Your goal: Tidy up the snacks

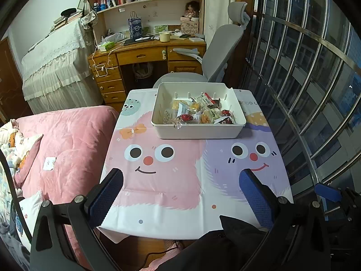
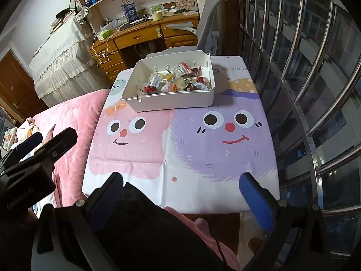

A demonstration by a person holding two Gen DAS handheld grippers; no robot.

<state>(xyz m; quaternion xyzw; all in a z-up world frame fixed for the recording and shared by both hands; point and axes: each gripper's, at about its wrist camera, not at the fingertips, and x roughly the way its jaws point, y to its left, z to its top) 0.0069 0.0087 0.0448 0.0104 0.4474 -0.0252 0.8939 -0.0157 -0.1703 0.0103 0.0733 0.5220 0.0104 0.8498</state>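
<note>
At the far end of the tabletop (image 1: 158,194), well apart from both grippers, stands a white bin (image 1: 198,131) holding the snacks (image 1: 200,113) — a loose heap of small wrapped packets. The cloth in front of it shows no stray packet in either view, so the gathering appears largely done; what remains is probably tidying within the bin. Left gripper (image 1: 180,194) and right gripper (image 2: 182,194) hover over the near edge, each with its fingers spread wide and nothing between them.

For a clean next move, approach from above the rim rather than across it, pick one packet at the top of the heap, and close gently — the wrappers look thin, crinkly and slippery, and a hard pinch could crush what is inside. The bin is smooth rigid plastic, rectangular with rounded corners, slots along its back wall; it may slide on the glossy cloth if nudged. That cloth is creased, printed with cartoon faces. Finger pads (image 1: 108,194) are blue and finely textured.
</note>
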